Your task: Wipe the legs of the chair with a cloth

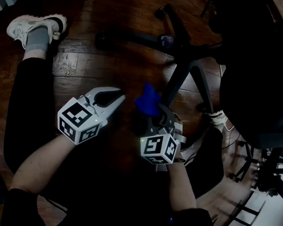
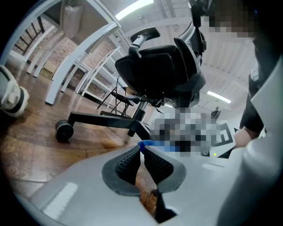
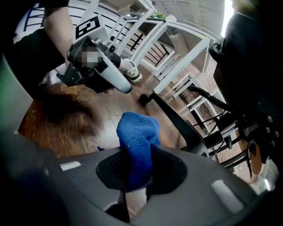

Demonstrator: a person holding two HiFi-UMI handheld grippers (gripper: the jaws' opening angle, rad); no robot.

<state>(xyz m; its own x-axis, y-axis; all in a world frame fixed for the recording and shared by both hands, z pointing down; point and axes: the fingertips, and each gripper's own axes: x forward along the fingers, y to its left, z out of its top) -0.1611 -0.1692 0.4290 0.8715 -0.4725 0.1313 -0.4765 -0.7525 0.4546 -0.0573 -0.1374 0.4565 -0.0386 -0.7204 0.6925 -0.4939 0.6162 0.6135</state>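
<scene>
A blue cloth [image 1: 147, 100] [image 3: 137, 141] is bunched up between the jaws of my right gripper [image 1: 157, 112] [image 3: 135, 172], which is shut on it. The cloth hangs just left of a black chair leg [image 1: 177, 81] [image 3: 177, 121] that runs down from the hub of the chair base [image 1: 186, 48]. My left gripper [image 1: 114, 98] [image 2: 141, 152] is shut with nothing in it, a short way left of the cloth. In the left gripper view the black chair [image 2: 161, 70] stands ahead, one leg with a castor [image 2: 64, 130] stretching left.
The floor is dark wood [image 1: 87, 64]. A person's leg with a white shoe [image 1: 34, 27] lies at the upper left. The chair seat [image 1: 257, 93] overhangs the right side. White shelving frames [image 3: 154, 39] stand in the background, and cables and small castors [image 1: 246, 164] sit at the right.
</scene>
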